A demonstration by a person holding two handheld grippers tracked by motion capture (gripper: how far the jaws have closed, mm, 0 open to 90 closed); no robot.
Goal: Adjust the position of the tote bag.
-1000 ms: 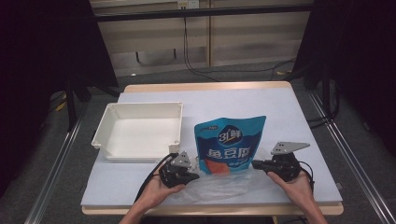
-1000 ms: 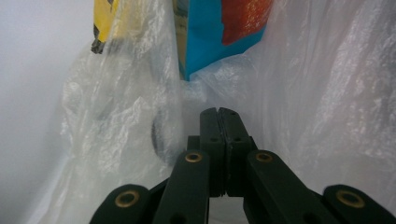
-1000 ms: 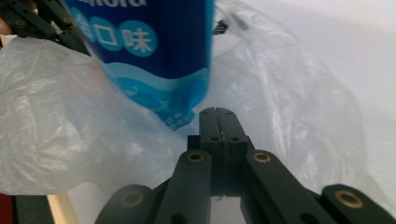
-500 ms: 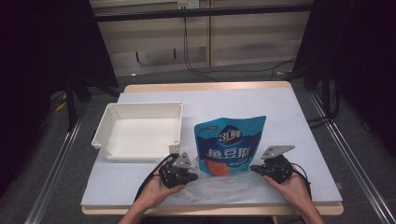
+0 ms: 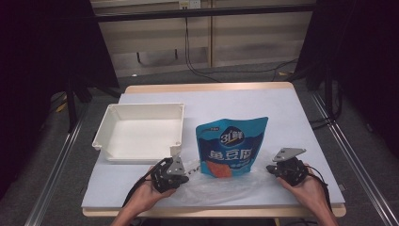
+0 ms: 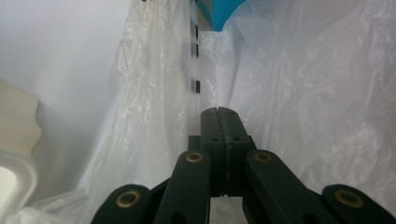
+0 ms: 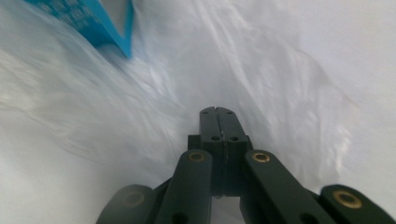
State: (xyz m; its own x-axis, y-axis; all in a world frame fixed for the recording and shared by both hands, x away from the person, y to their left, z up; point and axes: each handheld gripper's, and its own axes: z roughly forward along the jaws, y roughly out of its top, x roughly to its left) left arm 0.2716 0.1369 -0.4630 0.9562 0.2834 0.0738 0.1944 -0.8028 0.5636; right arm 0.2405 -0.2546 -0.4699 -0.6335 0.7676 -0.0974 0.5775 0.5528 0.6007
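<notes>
The clear plastic bag lay flat on the desk, stretched between the two claws, with the blue snack pouch lying partly inside its far end. The left claw sat at the bag's left edge, its jaws pressed together; in the left gripper view the film rose in crinkled folds on both sides of the left claw, and whether a fold was actually pinched between the tips I could not tell. The right claw rested at the bag's right edge, also closed tight. In the right gripper view the right claw pointed across the wrinkled film, and a corner of the pouch showed ahead and to its left. From above, the pouch stood just beyond both claws, roughly midway between them, its lower end nearer the left one. The white tray sat just beyond the left claw, close to the pouch but not touching it.
</notes>
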